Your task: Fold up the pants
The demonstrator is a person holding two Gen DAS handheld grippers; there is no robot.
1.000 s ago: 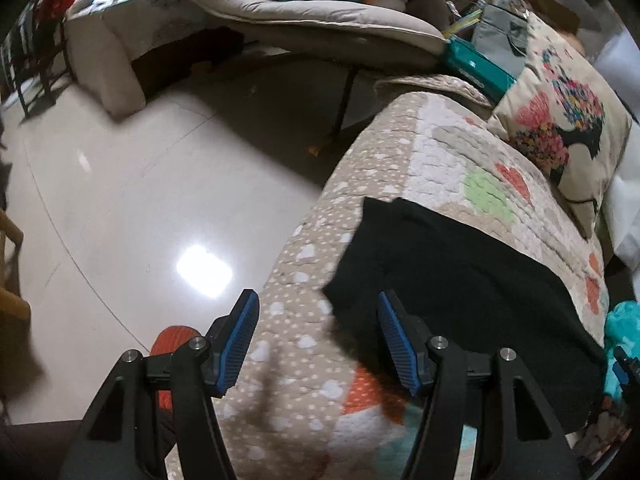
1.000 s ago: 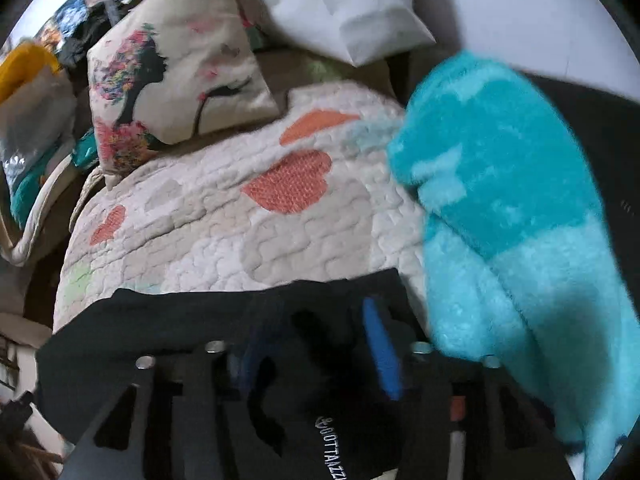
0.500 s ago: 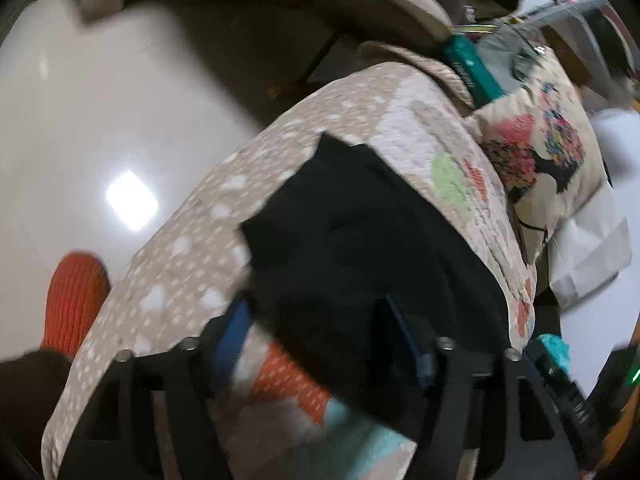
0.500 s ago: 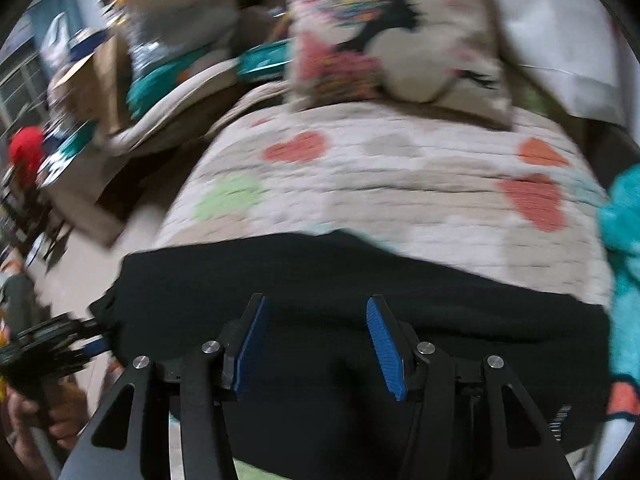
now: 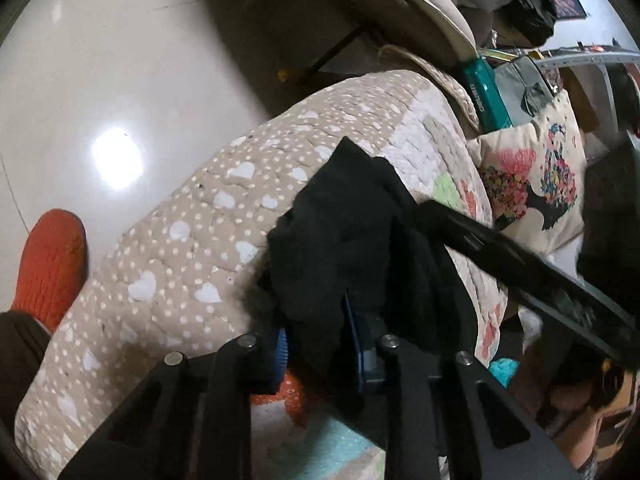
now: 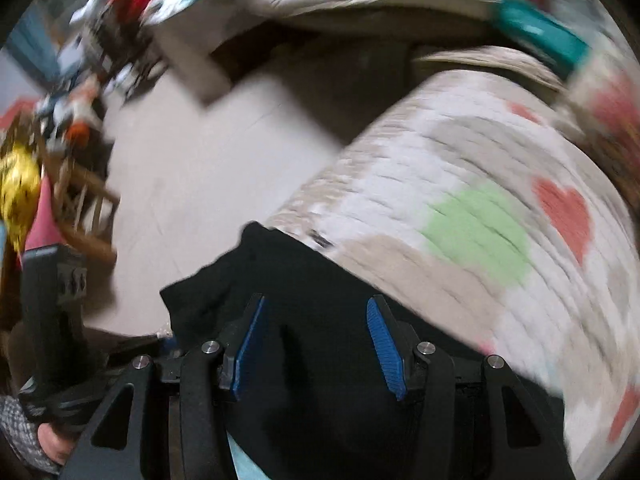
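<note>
Support: sofa seat covered by quilted cover (image 5: 192,248), beige with white hearts on front drop, white top with green and coral hearts (image 6: 476,236).
On cover: black pants (image 5: 348,216), bunched, draped over front edge near left end; in right wrist view same pants (image 6: 320,280) lie along front edge.
At back edge: printed cushion (image 5: 532,184), floral silhouette design, leaning upright.
Below: glossy pale tile floor (image 5: 120,72); orange slipper (image 5: 50,264) on floor beside front drop.

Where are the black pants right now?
In both views, black pants lie on the heart-patterned quilt, near its floor-side edge, bunched between the left gripper fingers.
</note>
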